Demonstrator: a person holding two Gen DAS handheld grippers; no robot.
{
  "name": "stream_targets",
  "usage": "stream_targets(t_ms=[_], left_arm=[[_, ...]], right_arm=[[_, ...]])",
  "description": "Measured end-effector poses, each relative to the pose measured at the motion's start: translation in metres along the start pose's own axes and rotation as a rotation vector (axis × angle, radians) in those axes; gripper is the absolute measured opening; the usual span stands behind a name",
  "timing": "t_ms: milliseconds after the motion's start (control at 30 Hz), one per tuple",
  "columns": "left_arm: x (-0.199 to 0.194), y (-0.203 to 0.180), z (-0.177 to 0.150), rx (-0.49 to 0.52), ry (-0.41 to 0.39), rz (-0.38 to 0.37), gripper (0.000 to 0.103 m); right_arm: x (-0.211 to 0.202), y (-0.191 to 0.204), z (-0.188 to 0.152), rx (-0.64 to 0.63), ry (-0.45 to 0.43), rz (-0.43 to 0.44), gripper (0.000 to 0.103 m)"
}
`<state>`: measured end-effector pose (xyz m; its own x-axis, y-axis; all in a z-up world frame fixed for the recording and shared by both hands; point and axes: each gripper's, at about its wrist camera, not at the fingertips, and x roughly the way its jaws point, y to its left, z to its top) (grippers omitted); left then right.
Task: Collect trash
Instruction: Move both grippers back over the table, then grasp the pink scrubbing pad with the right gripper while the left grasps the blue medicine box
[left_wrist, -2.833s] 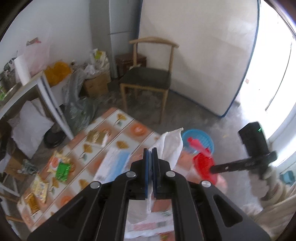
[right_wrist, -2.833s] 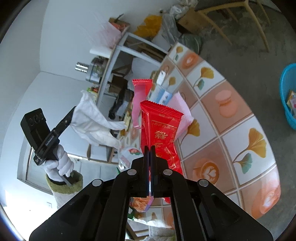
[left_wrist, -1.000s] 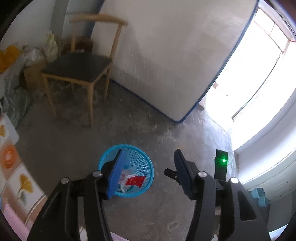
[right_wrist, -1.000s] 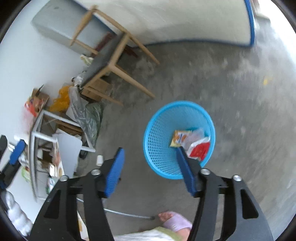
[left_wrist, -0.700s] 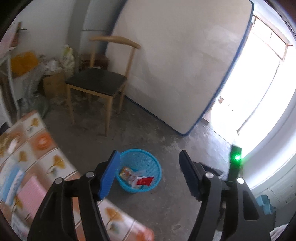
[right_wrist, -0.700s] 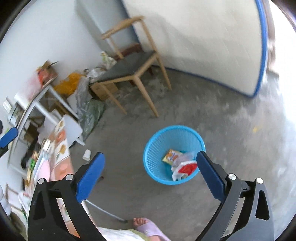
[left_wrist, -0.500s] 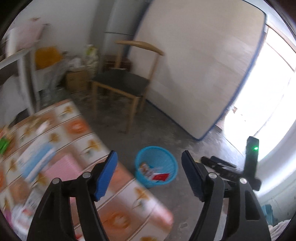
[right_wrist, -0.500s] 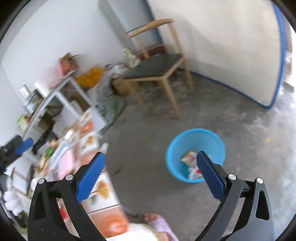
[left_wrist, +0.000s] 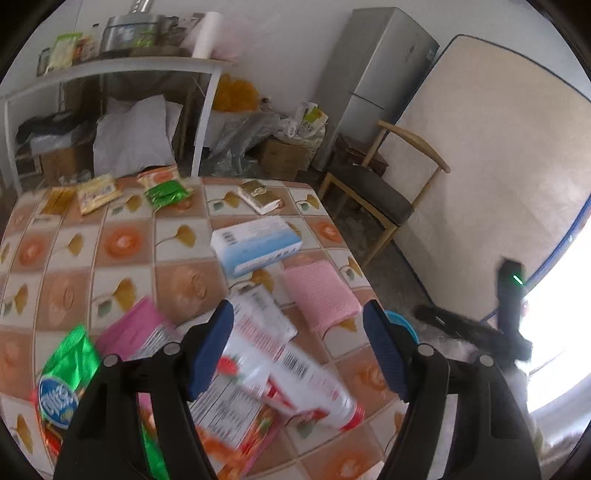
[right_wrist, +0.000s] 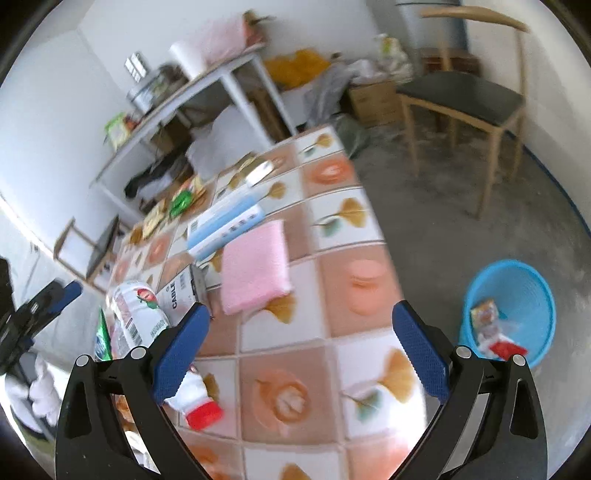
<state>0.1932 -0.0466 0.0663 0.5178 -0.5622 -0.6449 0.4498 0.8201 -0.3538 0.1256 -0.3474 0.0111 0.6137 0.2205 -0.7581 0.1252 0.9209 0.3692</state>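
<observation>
While both claws, left (left_wrist: 299, 354) and right (right_wrist: 301, 347), gape empty above the desk (right_wrist: 332, 280), the bin (right_wrist: 508, 314) sits at four o'clock.

The left gripper (left_wrist: 299, 350) pointed steeply downward with its blue-padded fingers (left_wrist: 208, 349) spread apart and nothing between them, having just been opening. The right gripper (right_wrist: 301, 352) was likewise angled down, its fingers (right_wrist: 421, 354) as wide as they went after just opening, and they too were empty. At the left edge of the right wrist view, a white-gloved hand (right_wrist: 35, 387) carried the left gripper, while the right gripper appeared as a blurred dark shape at the right edge of the left wrist view.
</observation>
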Motion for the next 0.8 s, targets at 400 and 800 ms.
stream_targets(t_ms=[400, 800], left_arm=[[-0.019, 0.022, -0.038, 0.006, -0.007, -0.007, 0.070], [-0.002, 0.062, 0.061, 0.070, 0.080, 0.090, 0.070]], right_arm=[[0.093, 0.058, 0.017, -0.241, 0.131, -0.164, 0.095], [0.116, 0.059, 0.018, -0.286, 0.206, -0.165, 0.089]])
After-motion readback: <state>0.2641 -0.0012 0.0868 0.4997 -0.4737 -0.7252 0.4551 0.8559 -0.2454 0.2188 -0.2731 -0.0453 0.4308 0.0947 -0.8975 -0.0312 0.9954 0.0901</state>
